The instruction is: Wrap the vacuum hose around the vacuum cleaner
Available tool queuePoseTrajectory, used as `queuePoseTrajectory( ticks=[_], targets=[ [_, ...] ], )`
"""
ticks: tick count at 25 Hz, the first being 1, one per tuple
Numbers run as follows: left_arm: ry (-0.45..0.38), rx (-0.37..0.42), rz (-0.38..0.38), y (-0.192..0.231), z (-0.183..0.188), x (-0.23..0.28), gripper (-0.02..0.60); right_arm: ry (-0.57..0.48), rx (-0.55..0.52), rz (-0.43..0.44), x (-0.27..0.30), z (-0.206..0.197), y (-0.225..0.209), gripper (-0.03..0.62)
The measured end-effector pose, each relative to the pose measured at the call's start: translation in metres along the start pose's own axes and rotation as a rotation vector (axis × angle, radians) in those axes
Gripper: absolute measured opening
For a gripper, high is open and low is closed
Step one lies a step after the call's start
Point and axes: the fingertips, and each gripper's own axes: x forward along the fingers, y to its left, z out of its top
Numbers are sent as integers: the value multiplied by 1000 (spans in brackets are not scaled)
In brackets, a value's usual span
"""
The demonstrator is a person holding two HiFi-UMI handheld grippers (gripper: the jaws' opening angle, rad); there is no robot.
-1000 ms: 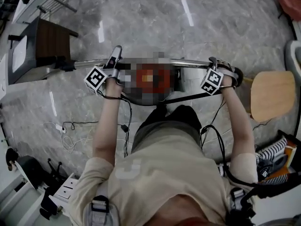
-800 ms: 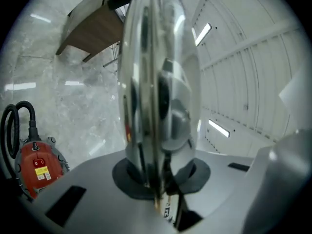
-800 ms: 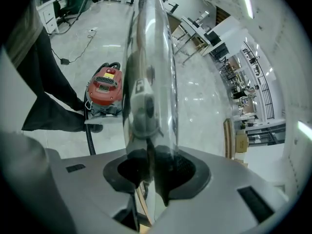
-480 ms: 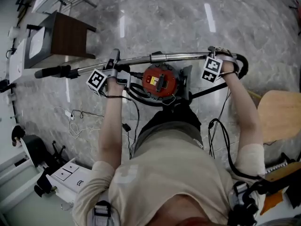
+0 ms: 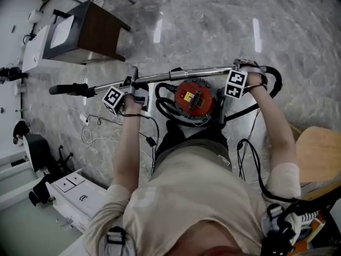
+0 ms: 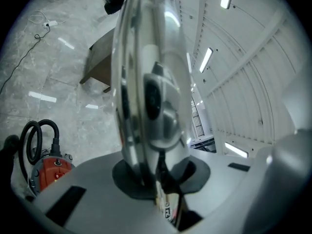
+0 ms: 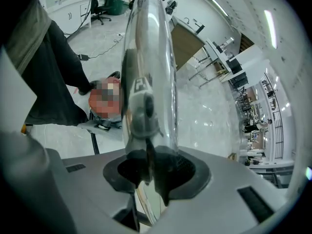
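Both grippers grip the tube (image 5: 181, 74). The left gripper (image 5: 129, 80) has its fingers clamped on the left part, and the right gripper (image 5: 246, 68) has its fingers clamped near the right end. The tube lies roughly level above the vacuum cleaner (image 5: 194, 100), which stands on the floor (image 5: 213, 25) just in front of the person's legs (image 5: 186, 135). The hose (image 5: 275, 81) bends back from the tube's right end; further loops lie against the cleaner's left side.

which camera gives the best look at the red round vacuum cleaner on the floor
The head view: the red round vacuum cleaner shows nearly whole, from above. The left gripper view catches only part of it at the lower left edge; the right gripper view shows it small and partly blurred beside the shiny metal tube.
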Motion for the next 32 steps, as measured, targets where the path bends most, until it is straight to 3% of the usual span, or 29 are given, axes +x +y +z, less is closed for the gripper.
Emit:
queuePoseTrajectory(
  ticks=[6,12,18,21,24,29,31,32],
  targets=[
    [35,-85,15,67,79,4,66,78,-39,6,-5,78,-3,118],
    [135,-230,31,157,155,17,66,181,-78,-22,-19,166,1,117],
    [257,-329,64,212,207,25,88,249,-155,-37,-46,244,-24,118],
    [369,-311,32,223,212,19,146,276,-180,-53,-54,264,-32,118],
    [492,-312,14,235,209,4,299,287,-213,-70,-59,281,-32,118],
    [585,-207,123,277,209,-28,318,285,-275,-93,-57,305,-31,118],
    [646,-109,166,291,210,-50,318,277,-285,-78,-54,315,-26,117],
    [698,-21,174,292,208,-62,318,271,-282,-68,-52,320,-24,117]
  ],
)
